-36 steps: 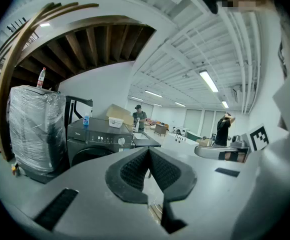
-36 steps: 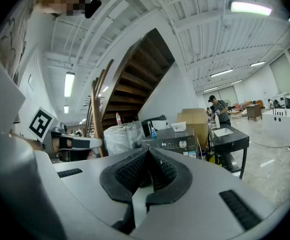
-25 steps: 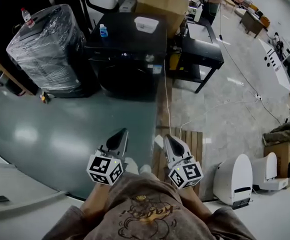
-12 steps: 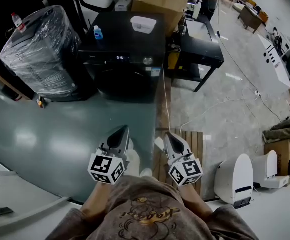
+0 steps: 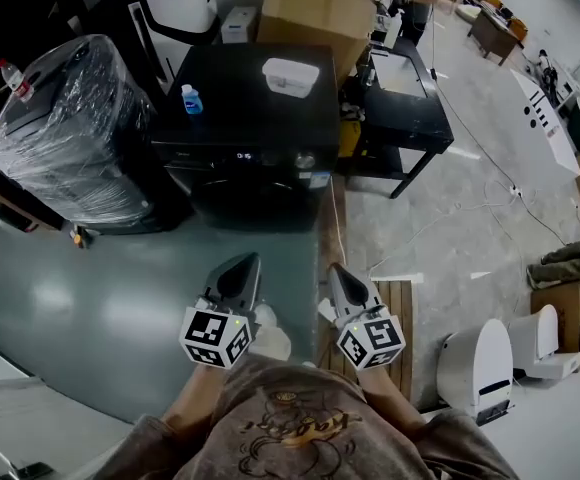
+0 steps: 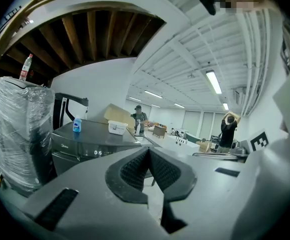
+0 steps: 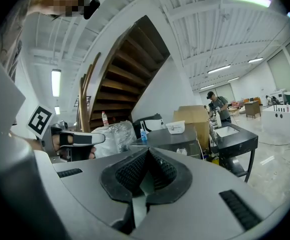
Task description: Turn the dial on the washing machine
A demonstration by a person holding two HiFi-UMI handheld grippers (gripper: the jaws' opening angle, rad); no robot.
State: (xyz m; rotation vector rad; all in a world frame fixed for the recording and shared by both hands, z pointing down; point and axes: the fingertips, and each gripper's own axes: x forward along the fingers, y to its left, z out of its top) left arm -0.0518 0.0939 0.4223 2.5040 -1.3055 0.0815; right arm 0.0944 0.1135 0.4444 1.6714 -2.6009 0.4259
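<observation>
place: workshop | cues: washing machine (image 5: 255, 138), wrapped appliance (image 5: 70, 133), cardboard box (image 5: 315, 8), floor cables (image 5: 440, 223)

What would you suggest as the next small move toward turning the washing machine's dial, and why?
Probably step closer, aiming the right gripper at the dial. The washing machine stands well ahead across the floor, beyond both grippers' tips, and the right gripper and left gripper are shut and empty. The dial sits right of the lit display, on the right gripper's side.

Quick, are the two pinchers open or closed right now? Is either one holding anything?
Left gripper: closed, jaws together, holding nothing.
Right gripper: closed, jaws together, holding nothing.
</observation>
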